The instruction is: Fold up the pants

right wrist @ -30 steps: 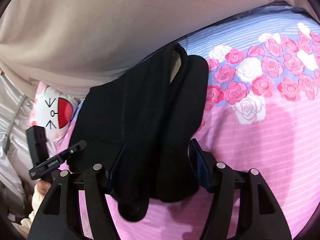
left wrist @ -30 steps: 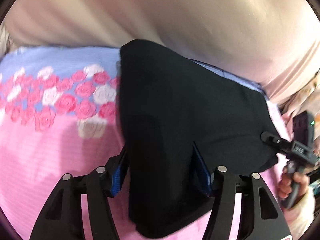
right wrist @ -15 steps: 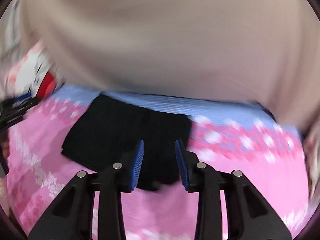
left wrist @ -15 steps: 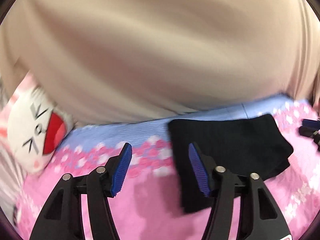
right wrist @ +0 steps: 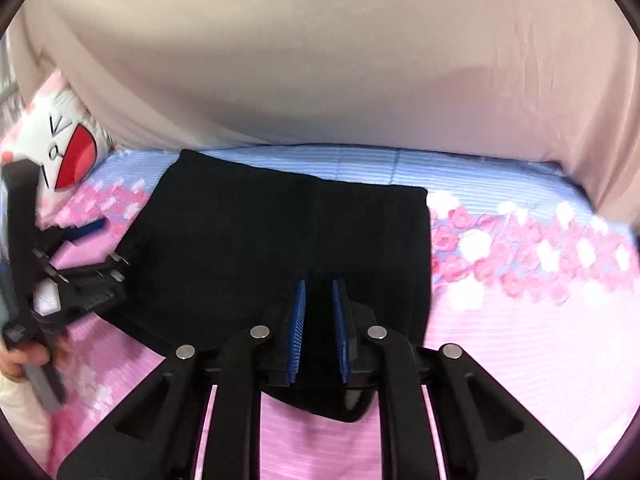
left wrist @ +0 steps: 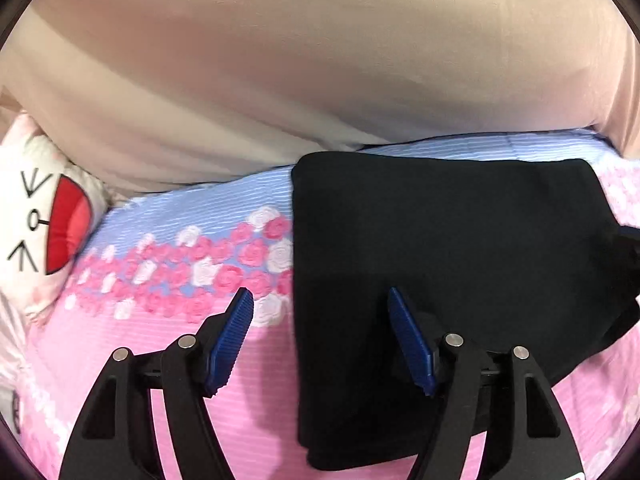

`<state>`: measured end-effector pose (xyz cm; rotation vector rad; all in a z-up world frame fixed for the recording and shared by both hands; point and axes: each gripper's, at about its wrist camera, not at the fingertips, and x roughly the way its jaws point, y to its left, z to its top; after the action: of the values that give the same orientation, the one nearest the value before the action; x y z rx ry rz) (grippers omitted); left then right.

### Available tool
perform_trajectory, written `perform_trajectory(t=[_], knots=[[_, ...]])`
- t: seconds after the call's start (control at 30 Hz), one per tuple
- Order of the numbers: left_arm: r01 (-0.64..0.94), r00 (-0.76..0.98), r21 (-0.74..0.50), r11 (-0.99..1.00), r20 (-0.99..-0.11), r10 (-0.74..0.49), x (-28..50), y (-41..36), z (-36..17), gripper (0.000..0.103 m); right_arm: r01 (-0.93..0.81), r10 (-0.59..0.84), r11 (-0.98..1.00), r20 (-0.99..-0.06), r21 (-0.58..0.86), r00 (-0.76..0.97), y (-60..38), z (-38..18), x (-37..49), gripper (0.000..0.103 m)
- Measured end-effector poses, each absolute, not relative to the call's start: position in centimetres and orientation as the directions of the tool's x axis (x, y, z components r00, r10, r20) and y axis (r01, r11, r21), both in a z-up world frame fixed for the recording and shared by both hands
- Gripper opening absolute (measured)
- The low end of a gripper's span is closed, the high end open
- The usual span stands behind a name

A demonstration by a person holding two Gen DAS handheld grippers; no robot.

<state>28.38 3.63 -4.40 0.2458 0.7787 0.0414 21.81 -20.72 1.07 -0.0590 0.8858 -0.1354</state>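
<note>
Since 1 second ago I've let go of the pants: left gripper has just been opening, fingers apart and empty; right gripper has just been closing, fingers nearly together, nothing pinched. Pants lie flat on the floral bedsheet, folded into 1 neat black rectangle.

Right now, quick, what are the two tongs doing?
Left tongs: open, just been widening, holding nothing; the folded black pants lie below them.
Right tongs: nearly shut, just been closing, gripping nothing.
</note>
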Motion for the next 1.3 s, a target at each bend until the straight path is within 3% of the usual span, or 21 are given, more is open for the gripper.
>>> perform_trajectory(t=[0.2, 0.33, 0.5, 0.63, 1.3], knots=[[0.056, 0.696, 0.168, 0.984, -0.713, 0.082, 26.9, 4.3, -4.8, 0.067, 0.128, -0.099, 0.992, -0.729, -0.016, 0.677, -21.3, 2.6, 18.2, 0.015], [0.062, 0.691, 0.137, 0.989, -0.721, 0.057, 26.2, 4.0, -4.8, 0.067, 0.120, -0.178, 0.984, -0.765, -0.132, 0.619, -20.7, -0.1, 19.2, 0.013], [0.051, 0.657, 0.134, 0.990, -0.751, 0.068, 25.8, 4.2, -6.4, 0.068, 0.168, -0.068, 0.984, -0.764, 0.054, 0.642, -23.1, -0.1, 18.6, 0.010], [0.034, 0.673, 0.133, 0.991, -0.735, 0.076, 24.8, 4.6, -5.6, 0.068, 0.170, -0.096, 0.985, -0.738, 0.026, 0.668, -21.8, 2.1, 16.8, 0.015], [0.046, 0.775, 0.153, 0.987, -0.630, 0.061, 18.1, 2.7, -0.2, 0.068, 0.190, -0.121, 0.981, -0.638, 0.040, 0.760, -18.0, 6.3, 10.4, 0.015]])
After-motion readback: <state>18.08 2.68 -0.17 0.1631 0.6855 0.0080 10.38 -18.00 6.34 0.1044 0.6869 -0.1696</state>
